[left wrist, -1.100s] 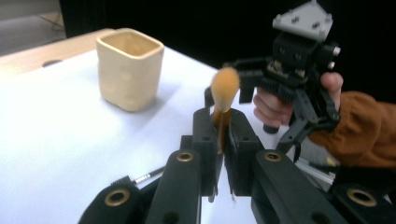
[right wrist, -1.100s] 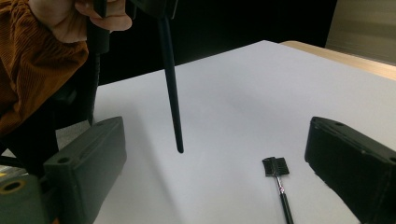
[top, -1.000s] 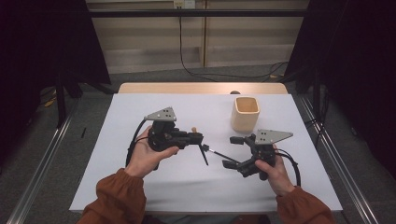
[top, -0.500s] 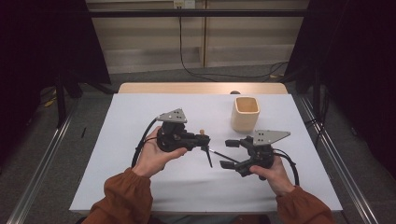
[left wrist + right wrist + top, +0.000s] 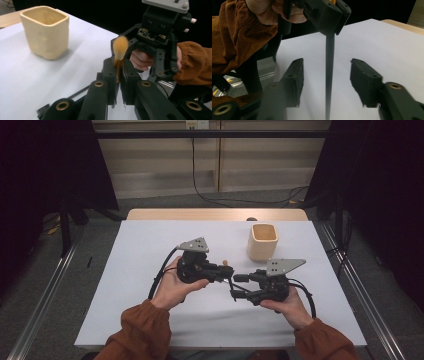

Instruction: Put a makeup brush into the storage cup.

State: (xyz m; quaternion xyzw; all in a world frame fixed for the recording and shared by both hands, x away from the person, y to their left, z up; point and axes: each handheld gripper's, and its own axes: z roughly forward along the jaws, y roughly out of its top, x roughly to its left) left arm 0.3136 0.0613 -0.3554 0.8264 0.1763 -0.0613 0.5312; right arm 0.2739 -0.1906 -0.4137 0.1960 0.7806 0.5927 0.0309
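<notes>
two grippers mid-frame in the high view. left gripper [image 5: 117, 82] is clamped on a brush [image 5: 119, 53] just under its orange tuft. right gripper [image 5: 327, 75] has just been closing, jaws apart around the black handle [image 5: 329, 75], pads not touching yet. looks light, stiff and thin, probably slippery, so grab mid-handle. cup [image 5: 262, 241] sits upper right.
</notes>
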